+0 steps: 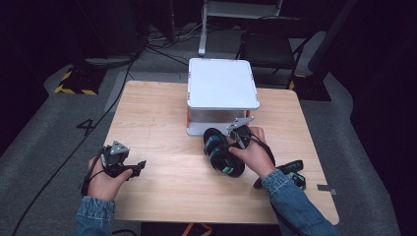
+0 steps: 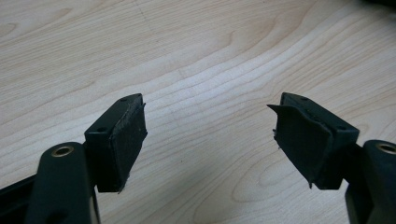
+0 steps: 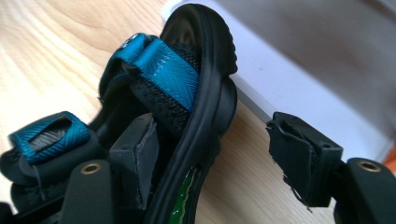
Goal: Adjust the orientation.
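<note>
A black sandal (image 1: pixel 223 156) with blue straps lies on its side on the wooden table (image 1: pixel 162 123), just in front of a white two-level stand (image 1: pixel 222 83). My right gripper (image 1: pixel 237 135) is at the sandal's end nearest the stand. In the right gripper view the sandal (image 3: pixel 205 70) has its sole rim between the jaws of my right gripper (image 3: pixel 210 135): one pad (image 3: pixel 144 154) sits inside the sandal, the other (image 3: pixel 294 154) stands apart from the sole, so the gripper is open. My left gripper (image 1: pixel 137 167) (image 2: pixel 208 121) rests open over bare wood at the table's left.
A second black sandal (image 1: pixel 294 171) with green marks lies near the table's right edge beside the right forearm. The stand's white base (image 3: pixel 299 88) is right behind the held-between sandal. Cables and a chair stand on the floor beyond the table.
</note>
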A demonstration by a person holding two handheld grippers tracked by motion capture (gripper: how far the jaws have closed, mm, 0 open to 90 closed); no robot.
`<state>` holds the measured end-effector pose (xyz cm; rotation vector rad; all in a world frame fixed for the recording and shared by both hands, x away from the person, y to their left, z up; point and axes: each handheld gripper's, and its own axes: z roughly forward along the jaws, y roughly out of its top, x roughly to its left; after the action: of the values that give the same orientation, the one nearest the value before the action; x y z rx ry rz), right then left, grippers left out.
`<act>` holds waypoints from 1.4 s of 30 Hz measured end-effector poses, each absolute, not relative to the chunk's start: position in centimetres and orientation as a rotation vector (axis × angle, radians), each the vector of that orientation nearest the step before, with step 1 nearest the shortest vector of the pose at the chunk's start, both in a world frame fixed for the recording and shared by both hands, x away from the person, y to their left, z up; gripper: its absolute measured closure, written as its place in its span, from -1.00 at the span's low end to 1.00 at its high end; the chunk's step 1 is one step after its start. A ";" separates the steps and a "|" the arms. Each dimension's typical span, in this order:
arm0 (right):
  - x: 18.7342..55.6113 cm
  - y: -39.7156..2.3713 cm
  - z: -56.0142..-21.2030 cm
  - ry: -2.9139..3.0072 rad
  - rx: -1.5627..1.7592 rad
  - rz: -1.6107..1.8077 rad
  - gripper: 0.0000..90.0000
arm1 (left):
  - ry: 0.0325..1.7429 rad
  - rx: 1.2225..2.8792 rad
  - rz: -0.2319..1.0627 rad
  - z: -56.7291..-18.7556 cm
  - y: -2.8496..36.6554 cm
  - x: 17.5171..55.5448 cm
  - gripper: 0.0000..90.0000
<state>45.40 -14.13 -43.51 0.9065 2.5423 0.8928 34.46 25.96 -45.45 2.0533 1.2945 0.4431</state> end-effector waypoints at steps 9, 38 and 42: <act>45.9 -16.2 -43.7 2.499 0.984 0.863 -0.19 | 1.303 2.047 0.436 -45.5 26.0 34.4 -0.43; 44.0 -18.6 -41.9 2.575 0.738 0.700 -0.18 | 1.280 2.073 0.418 -45.7 25.1 34.8 -0.44; 44.4 -17.3 -43.0 2.599 0.654 0.696 0.38 | 1.286 2.067 0.424 -45.8 25.3 34.8 -0.44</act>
<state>44.41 -17.28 -43.00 0.6545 2.5986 0.6961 34.77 25.32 -45.78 2.0673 1.2861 0.4238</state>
